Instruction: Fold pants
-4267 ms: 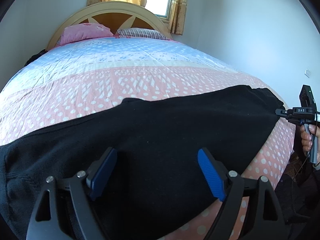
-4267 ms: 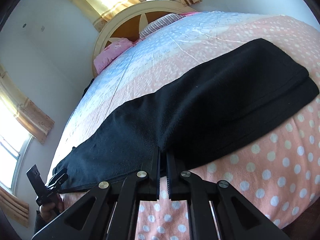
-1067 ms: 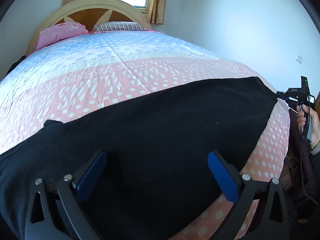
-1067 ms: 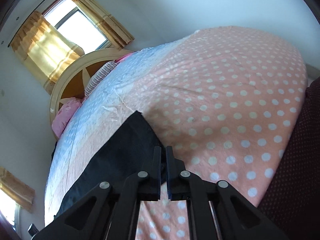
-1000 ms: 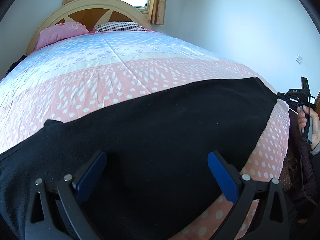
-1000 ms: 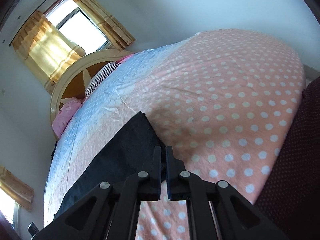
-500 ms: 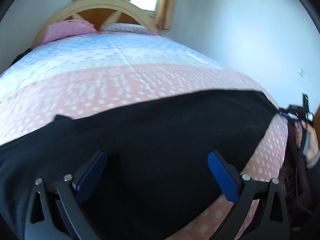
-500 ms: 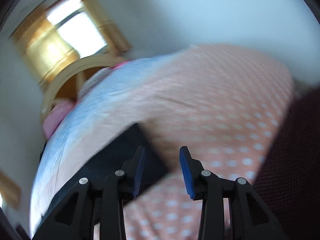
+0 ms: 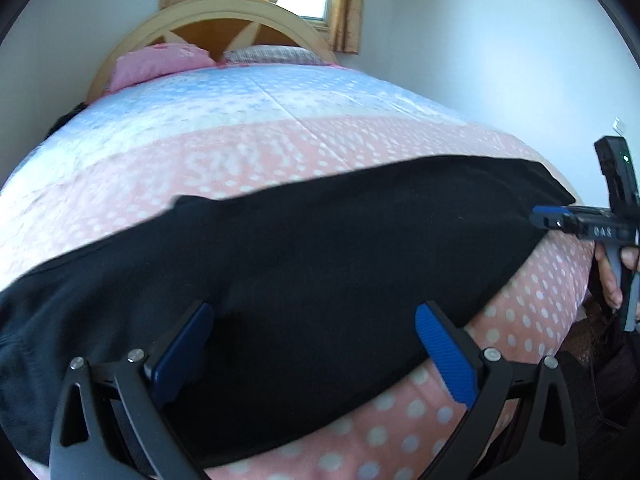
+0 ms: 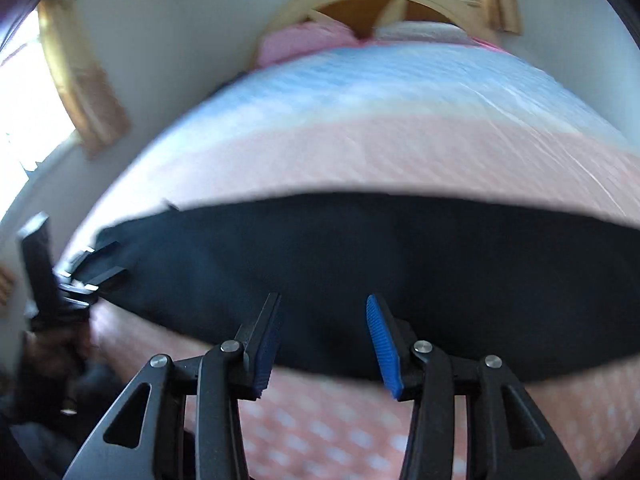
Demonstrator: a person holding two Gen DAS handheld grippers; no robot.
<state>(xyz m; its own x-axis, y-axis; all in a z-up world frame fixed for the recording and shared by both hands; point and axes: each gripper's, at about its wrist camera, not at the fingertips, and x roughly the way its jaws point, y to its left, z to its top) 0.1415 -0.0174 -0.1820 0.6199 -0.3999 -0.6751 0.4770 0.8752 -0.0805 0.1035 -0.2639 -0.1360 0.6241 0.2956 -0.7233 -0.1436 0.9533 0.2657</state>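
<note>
Black pants (image 9: 304, 272) lie flat in a long strip across the near part of the bed; they also show in the right wrist view (image 10: 380, 264). My left gripper (image 9: 316, 352) is open, its blue pads wide apart just above the pants' near edge. My right gripper (image 10: 323, 344) is open and empty above the pants' near edge. In the left wrist view the right gripper (image 9: 548, 216) sits at the pants' right end. In the blurred right wrist view the left gripper (image 10: 100, 268) sits at the pants' left end.
The bed (image 9: 260, 148) has a pink and blue dotted cover (image 10: 360, 152). Two pillows (image 9: 160, 60) lie against a wooden headboard (image 9: 208, 20). A white wall runs along the bed's right side. A curtained window is behind the headboard.
My right gripper has opened, let go of the pants' right end and swung left to face the bed. My left gripper stays open over the pants.
</note>
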